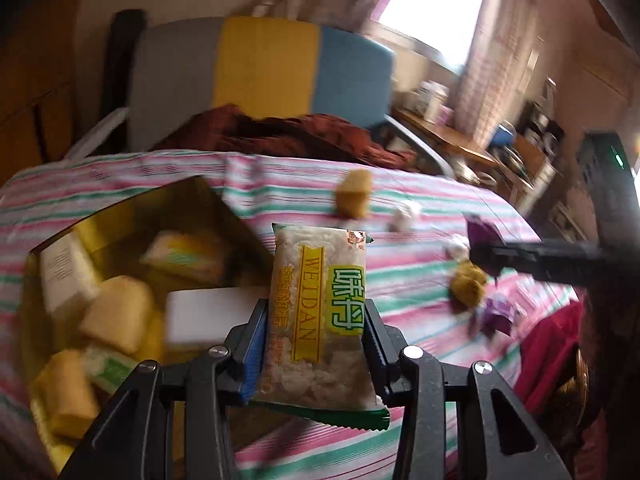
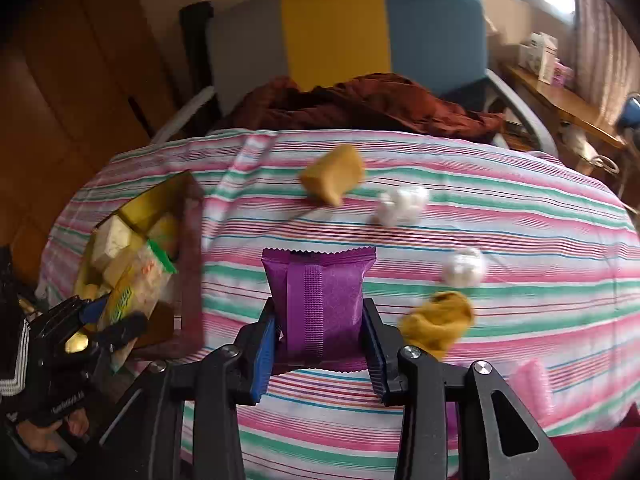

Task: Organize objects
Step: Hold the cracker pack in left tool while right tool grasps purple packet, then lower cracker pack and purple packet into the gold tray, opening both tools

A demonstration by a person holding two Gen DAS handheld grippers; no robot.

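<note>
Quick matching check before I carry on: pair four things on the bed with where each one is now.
Things:
1. WEIDAN packet
2. purple packet
3. white block
4. crumpled yellow wrapper

Places:
A. in the box
B. loose on the striped sheet
C. in the left gripper
D. in the right gripper

Pairs: 1-C, 2-D, 3-A, 4-B

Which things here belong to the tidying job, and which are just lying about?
Job: WEIDAN packet in left gripper; purple packet in right gripper; gold box; loose yellow snack.
Lying about: chair, brown garment.
</note>
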